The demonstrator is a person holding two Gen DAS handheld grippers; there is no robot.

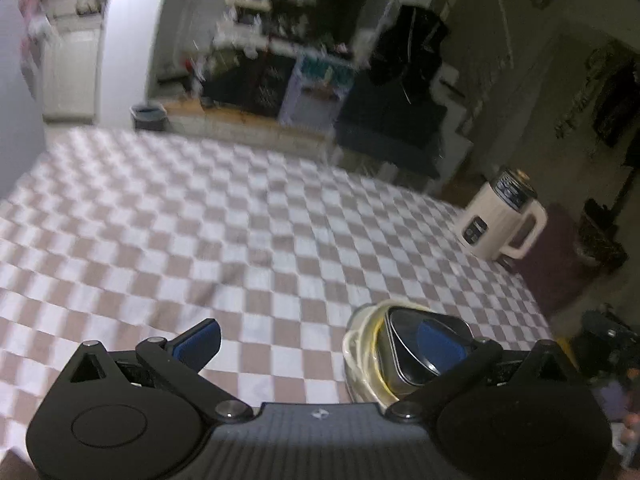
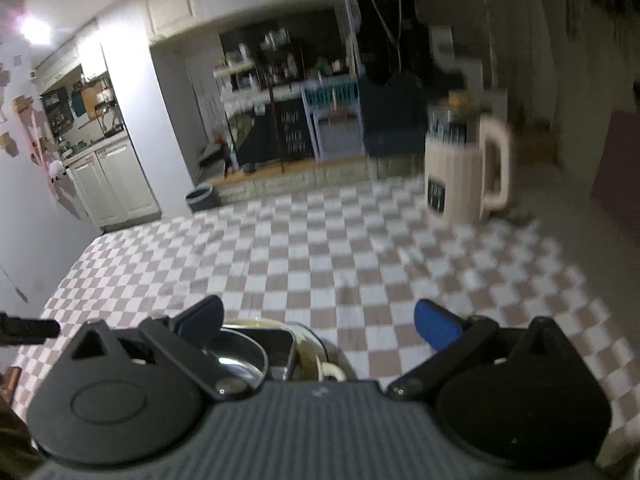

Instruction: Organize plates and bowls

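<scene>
Both hand-held grippers, left (image 1: 320, 344) and right (image 2: 320, 326), gape empty over the checkered counter (image 1: 240, 220), flanking the stacked bowls (image 1: 384, 356) lying low between them, about equally near.

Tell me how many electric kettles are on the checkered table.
1. The cream kettle stands at the table's far right edge, handle facing right; the right wrist view shows the same one. Others could be out of frame.

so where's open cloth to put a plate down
The checkered cloth is bare across its middle and left, from the tongs out to the far edge. Crowded spots: the stacked dishes close on the right, and the cream kettle at the far right corner.
</scene>
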